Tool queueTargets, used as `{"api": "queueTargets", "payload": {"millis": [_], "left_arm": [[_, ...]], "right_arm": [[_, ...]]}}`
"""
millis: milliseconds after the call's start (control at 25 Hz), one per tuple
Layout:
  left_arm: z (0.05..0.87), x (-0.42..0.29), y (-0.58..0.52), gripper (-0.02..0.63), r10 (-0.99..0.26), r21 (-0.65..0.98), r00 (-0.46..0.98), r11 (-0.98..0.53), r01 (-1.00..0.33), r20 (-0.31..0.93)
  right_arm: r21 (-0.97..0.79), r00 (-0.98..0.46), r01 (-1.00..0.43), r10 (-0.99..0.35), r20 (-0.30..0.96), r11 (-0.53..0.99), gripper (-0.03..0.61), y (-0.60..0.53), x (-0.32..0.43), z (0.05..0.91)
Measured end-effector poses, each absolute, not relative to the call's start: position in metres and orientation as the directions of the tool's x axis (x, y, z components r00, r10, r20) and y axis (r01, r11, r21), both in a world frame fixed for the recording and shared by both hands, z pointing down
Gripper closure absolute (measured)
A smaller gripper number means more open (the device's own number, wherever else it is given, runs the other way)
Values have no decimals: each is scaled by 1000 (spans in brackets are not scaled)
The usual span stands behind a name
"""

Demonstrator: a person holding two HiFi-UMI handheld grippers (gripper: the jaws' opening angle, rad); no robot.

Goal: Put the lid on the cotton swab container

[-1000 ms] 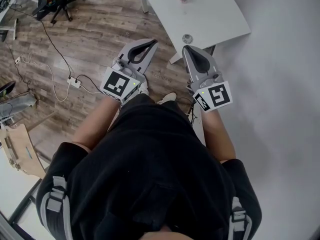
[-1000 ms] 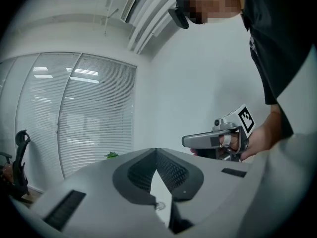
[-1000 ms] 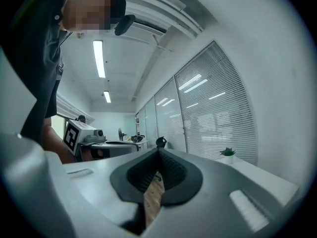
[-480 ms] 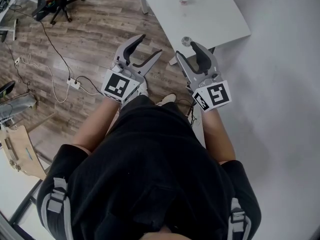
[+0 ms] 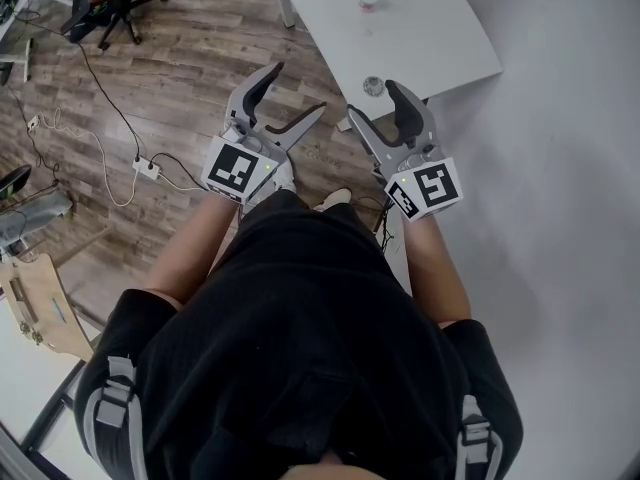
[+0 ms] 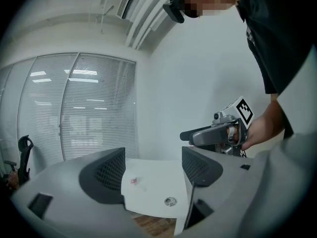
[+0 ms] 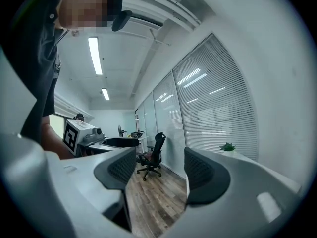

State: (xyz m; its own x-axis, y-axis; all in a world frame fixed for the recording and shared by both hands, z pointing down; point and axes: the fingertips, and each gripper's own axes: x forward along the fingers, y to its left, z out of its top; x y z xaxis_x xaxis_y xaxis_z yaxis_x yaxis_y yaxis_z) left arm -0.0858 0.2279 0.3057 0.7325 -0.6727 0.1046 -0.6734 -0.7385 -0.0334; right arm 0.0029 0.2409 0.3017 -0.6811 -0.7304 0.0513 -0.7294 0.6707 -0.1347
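Head view: the cotton swab container (image 5: 370, 0) is a tiny pale tub with a reddish mark, standing far out on the white desk (image 5: 440, 38); it is too small to tell its axis. The lid (image 5: 374, 85), a small round clear disc, lies flat at the desk's near edge. Left claw (image 5: 298, 90) and right claw (image 5: 372, 101) have just been opening and now gape wide, with nothing between them.

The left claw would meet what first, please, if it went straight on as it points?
Probably the white table, near the small round lid; depth is unclear. The left claw, empty, has just been opening.
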Motion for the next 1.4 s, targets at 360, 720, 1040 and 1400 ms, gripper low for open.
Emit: {"api": "queueTargets", "payload": {"millis": [360, 720, 1040, 1400], "left_arm": [[305, -106, 204, 272, -678, -39, 727, -734, -679, 107], [307, -147, 177, 272, -661, -20, 746, -750, -662, 86], [314, -186, 153, 272, -623, -2, 777, -780, -626, 87], [318, -198, 128, 273, -603, 17, 793, -795, -607, 87]], "right_arm": [[-129, -671, -739, -740, 55, 661, 276, 216, -14, 302], [-138, -649, -759, -757, 78, 636, 277, 190, -60, 308], [-137, -609, -791, -788, 87, 596, 278, 165, -98, 311], [-134, -579, -814, -808, 107, 566, 278, 145, -108, 311]]}}
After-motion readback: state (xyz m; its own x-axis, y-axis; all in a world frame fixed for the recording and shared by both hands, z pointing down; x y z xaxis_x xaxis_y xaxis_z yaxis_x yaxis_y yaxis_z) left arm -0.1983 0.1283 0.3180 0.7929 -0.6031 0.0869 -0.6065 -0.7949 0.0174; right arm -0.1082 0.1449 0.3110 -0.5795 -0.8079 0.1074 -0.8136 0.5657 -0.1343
